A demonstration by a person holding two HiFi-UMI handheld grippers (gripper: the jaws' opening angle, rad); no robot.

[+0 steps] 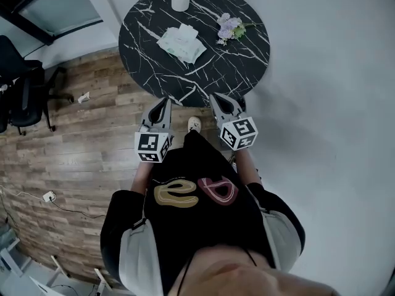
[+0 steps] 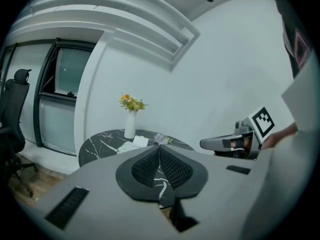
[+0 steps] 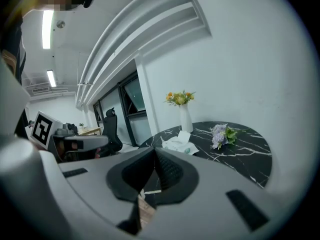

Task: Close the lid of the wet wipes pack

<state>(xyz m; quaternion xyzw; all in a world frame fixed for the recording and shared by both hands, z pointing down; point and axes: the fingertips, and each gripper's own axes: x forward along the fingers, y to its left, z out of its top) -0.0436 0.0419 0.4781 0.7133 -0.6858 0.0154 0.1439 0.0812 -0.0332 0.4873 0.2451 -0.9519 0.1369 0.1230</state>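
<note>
We hold our left gripper (image 1: 162, 102) by the table's (image 1: 148, 73) near edge, jaws shut tight on nothing. The wet wipes pack (image 1: 181, 43) lies near the table's middle. Our right gripper (image 1: 218, 98) is empty too, jaws pressed together.

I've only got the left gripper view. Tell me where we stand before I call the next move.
Observer: Head view shows the left gripper and right gripper by the table's near edge, well short of the wet wipes pack.
Operator: Give me the right jaws.
Observer: Right gripper view: shut together, nothing between.
Operator: Now the lid.
Observer: From the right, a white flap stands up on the pack, so it looks open.
</note>
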